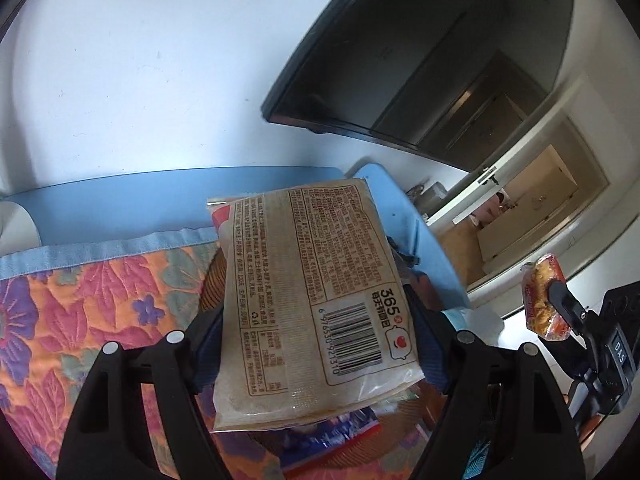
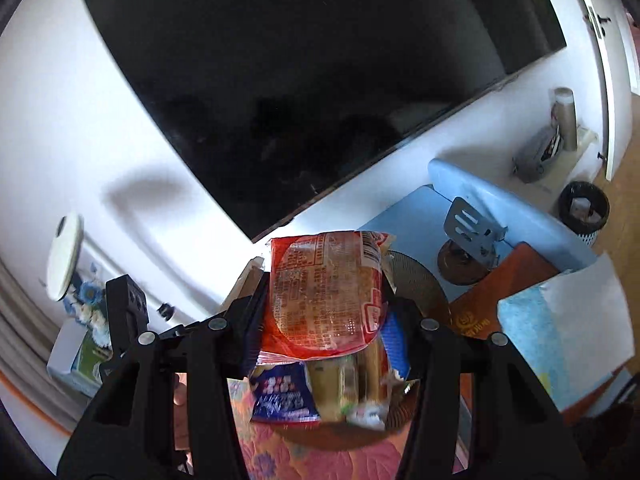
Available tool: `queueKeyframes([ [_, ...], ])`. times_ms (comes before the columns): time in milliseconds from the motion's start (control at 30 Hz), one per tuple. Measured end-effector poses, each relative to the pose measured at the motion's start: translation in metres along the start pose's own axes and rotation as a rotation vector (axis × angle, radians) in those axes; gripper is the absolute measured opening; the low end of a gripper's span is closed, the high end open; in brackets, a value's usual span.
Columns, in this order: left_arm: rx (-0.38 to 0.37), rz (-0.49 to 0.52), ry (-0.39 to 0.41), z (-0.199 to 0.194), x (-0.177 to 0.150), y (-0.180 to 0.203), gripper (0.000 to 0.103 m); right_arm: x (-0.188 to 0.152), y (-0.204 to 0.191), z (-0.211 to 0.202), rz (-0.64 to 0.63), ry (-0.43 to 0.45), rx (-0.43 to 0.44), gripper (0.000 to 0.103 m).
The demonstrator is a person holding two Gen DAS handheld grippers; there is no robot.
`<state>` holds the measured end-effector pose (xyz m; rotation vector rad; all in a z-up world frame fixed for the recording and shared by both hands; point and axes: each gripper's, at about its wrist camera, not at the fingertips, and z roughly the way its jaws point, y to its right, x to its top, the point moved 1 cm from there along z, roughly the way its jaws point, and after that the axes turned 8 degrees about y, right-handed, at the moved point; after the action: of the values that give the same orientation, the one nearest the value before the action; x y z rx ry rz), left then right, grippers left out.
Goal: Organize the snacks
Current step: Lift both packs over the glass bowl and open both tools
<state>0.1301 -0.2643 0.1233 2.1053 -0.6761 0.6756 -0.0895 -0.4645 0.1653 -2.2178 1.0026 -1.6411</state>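
Up between the fingers of the left gripper (image 1: 316, 344) sits a pale bread packet (image 1: 308, 300), back side to the camera with its barcode and printed panels showing; the blue pads press its two long edges, so the jaws stand fairly wide but clamped on it. Under it lie a flowered quilted cloth (image 1: 80, 304) and a blue table (image 1: 132, 204), with more wrapped snacks just below the packet. Off to its right the right gripper (image 1: 560, 304) pinches a small red-wrapped cake (image 1: 546, 296).

From the right wrist, that red-wrapped cake (image 2: 326, 296) fills the gap of the right gripper (image 2: 324, 320), jaws narrowly set and closed on its sides. Just beneath it lie a blue snack bag (image 2: 280, 396) and a yellowish packet (image 2: 348, 384) in a brown woven basket (image 2: 420, 280). Beyond hangs a dark television (image 2: 320, 80); further right stand a phone stand (image 2: 468, 232) and a black bin (image 2: 584, 208).
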Motion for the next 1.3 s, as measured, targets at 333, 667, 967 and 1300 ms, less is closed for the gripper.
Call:
queueKeyframes([
  [333,-0.061,-0.03,-0.049,0.032,0.011,-0.037,0.085,-0.01,0.007,0.04,-0.046,-0.025,-0.05,0.065],
  [667,-0.09,-0.002,-0.008,-0.014,0.008,-0.035,0.085,-0.028,-0.009,0.007,-0.093,-0.017,-0.055,0.065],
  [967,-0.074,0.052,0.115,-0.112,-0.016,-0.011,0.085,-0.052,-0.056,-0.041,-0.158,-0.009,0.004,0.065],
  [1300,-0.013,0.053,0.31,-0.245,-0.059,-0.008,0.085,-0.106,-0.118,-0.064,-0.245,-0.063,0.105,0.068],
])
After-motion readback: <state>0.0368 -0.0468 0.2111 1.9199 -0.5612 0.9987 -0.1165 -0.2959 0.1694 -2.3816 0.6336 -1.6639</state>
